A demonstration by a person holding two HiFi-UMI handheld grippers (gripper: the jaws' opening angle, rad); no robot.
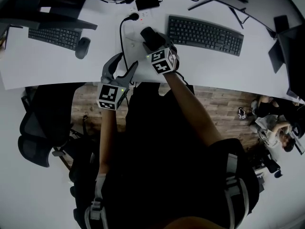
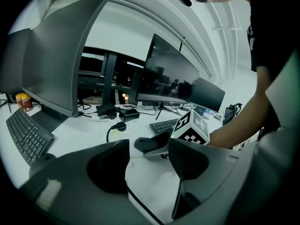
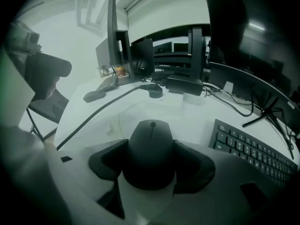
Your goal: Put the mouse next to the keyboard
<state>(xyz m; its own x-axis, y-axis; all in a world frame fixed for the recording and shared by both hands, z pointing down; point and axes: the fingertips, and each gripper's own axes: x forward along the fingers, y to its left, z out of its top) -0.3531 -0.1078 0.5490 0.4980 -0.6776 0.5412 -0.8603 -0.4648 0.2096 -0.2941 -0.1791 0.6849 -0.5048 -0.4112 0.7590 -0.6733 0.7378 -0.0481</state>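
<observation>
Left grey plastic claw (image 2: 149,159) gapes empty, at seven o'clock of the work. Right grey plastic claw (image 3: 151,167) pinches the smooth, domed matte-black mouse (image 3: 151,144) on the flat white desk (image 1: 43,63), at nine o'clock of the low black keyboard (image 1: 205,34). Risk: rounded flanks may squirt free under the squeeze, or the mouse may snag the thin black cable (image 1: 120,37).

Dim, cool, even light; the white desk (image 1: 38,66) is the brightest surface. Both gripper views curve strongly and darken at their edges, near parts blurred.
</observation>
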